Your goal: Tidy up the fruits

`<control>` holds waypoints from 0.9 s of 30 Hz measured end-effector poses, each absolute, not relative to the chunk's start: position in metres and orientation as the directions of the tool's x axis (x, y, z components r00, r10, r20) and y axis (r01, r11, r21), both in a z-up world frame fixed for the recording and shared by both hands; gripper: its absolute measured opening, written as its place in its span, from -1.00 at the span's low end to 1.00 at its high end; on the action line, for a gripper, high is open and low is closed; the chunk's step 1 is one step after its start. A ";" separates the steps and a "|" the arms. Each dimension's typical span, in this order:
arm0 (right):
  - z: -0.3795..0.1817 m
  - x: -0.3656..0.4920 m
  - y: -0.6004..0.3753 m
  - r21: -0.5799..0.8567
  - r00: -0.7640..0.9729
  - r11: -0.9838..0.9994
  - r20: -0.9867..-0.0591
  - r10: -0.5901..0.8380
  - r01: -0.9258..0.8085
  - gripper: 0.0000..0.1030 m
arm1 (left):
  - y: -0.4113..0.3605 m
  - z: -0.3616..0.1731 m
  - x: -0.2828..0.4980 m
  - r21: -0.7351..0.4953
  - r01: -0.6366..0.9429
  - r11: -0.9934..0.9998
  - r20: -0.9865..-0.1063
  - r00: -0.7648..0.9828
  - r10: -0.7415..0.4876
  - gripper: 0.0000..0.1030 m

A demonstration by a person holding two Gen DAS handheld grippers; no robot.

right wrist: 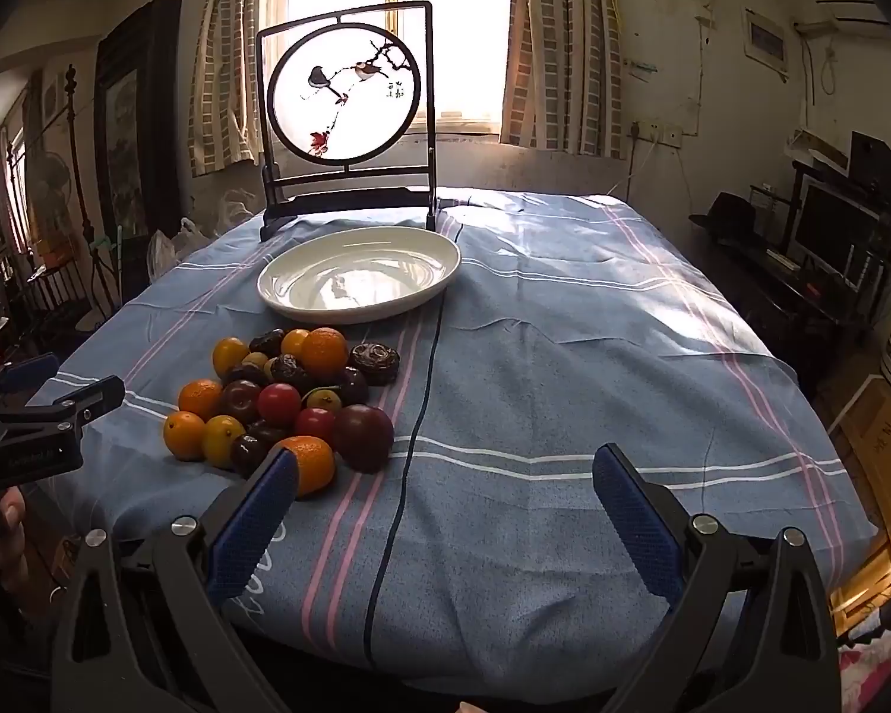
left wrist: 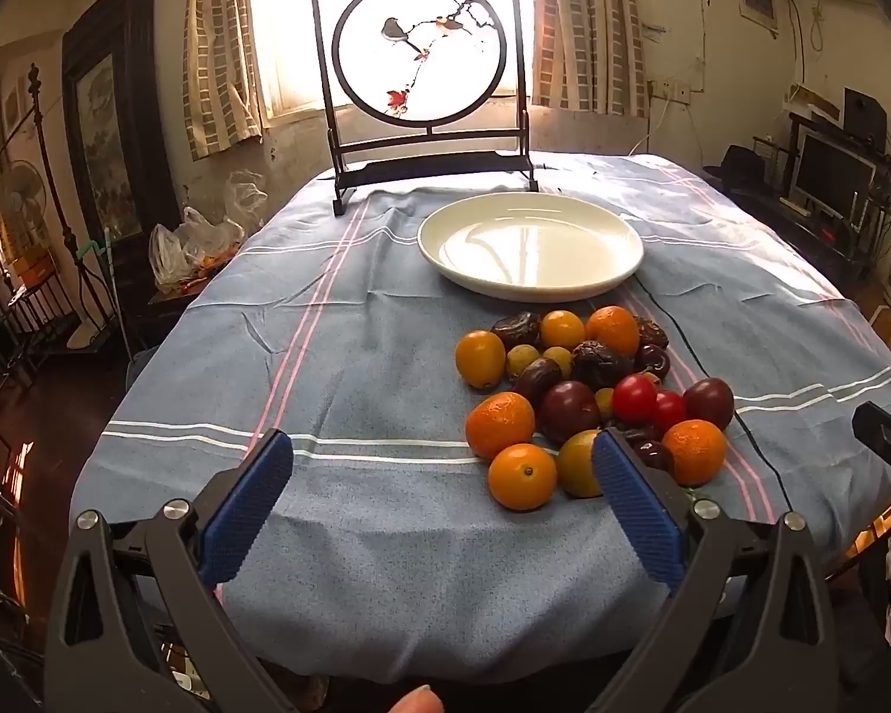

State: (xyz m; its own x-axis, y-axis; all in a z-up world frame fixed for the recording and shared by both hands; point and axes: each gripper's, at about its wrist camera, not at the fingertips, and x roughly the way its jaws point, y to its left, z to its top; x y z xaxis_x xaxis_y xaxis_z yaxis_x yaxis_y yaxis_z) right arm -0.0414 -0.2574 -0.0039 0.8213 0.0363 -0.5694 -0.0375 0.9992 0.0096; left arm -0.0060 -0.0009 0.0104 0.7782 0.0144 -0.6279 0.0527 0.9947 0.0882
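From the left wrist, the left tongs [left wrist: 442, 469] hang wide open over the near edge of the counter [left wrist: 350, 344], holding nothing; only blue striped cloth lies between their pads. The fruit pile [left wrist: 594, 392] sits just ahead and to the right: oranges, small yellow fruits, red tomatoes, dark plums and wrinkled dates, all heaped touching one another. The right-hand pad partly hides the nearest fruit. Beyond the pile an empty white plate [left wrist: 531, 291] waits, probably as the place the fruit should go. A framed bird screen [left wrist: 422, 47] stands behind it against the window.

From the right wrist, the right tongs [right wrist: 445, 475] are likewise spread fully, empty, above bare cloth. The pile [right wrist: 285, 404] is off to the left here, with one orange [right wrist: 312, 463] just behind the left pad. The plate [right wrist: 359, 309] lies past the pile, and a dark cord [right wrist: 422, 392] runs down the cloth beside the fruit. Sorting seems not yet begun.
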 end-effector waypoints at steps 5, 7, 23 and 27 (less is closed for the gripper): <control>-0.004 -0.043 -0.258 0.004 0.821 0.999 -0.570 0.040 -0.046 0.93 | -0.003 0.007 -0.006 0.087 0.050 0.995 -0.628 0.778 0.016 0.91; -0.004 -0.044 -0.254 -0.001 0.823 0.999 -0.566 0.044 -0.055 0.93 | -0.002 0.007 -0.006 0.085 0.050 0.995 -0.629 0.777 0.015 0.91; 0.001 -0.048 -0.250 -0.008 0.835 0.997 -0.547 0.062 -0.080 0.93 | -0.001 0.009 -0.007 0.086 0.050 0.995 -0.625 0.781 0.014 0.91; 0.001 -0.049 -0.251 -0.007 0.836 0.997 -0.545 0.064 -0.080 0.93 | -0.002 0.011 -0.006 0.088 0.048 0.995 -0.620 0.784 0.017 0.91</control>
